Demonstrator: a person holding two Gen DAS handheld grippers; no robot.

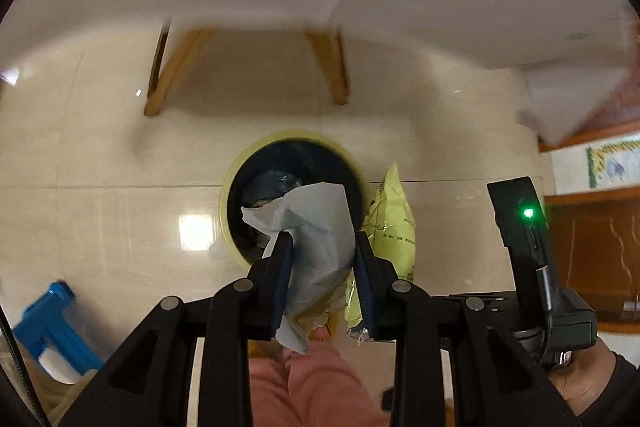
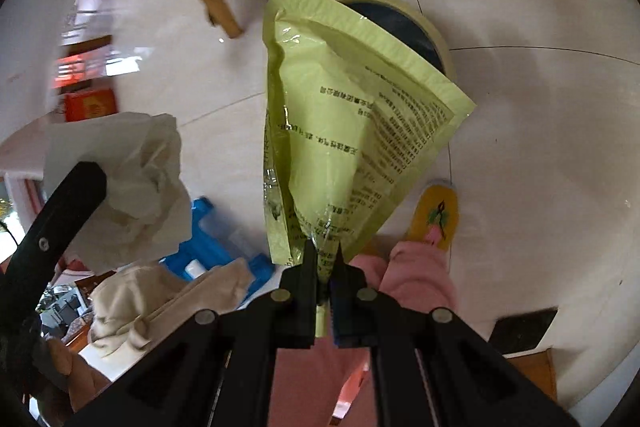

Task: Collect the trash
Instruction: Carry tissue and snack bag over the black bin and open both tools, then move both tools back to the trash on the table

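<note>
My left gripper [image 1: 322,241] is shut on a crumpled white paper [image 1: 316,231], which hangs over a round bin [image 1: 236,179] with a pale yellow rim and a dark liner on the tiled floor. The same paper [image 2: 132,179] shows at the left of the right wrist view, beside the left gripper's black arm. My right gripper [image 2: 323,251] is shut on the bottom corner of a yellow-green snack bag [image 2: 340,131] printed with black text. That bag [image 1: 394,223] hangs just right of the paper, near the bin's rim [image 2: 436,31], and covers much of the bin's opening.
Wooden table legs [image 1: 168,75] stand on the floor beyond the bin. A blue plastic stool [image 1: 52,319] is at the lower left. A person's pink trouser legs [image 2: 416,275] and a yellow slipper [image 2: 436,215] are below the grippers. Brown wooden cabinets [image 1: 592,247] line the right side.
</note>
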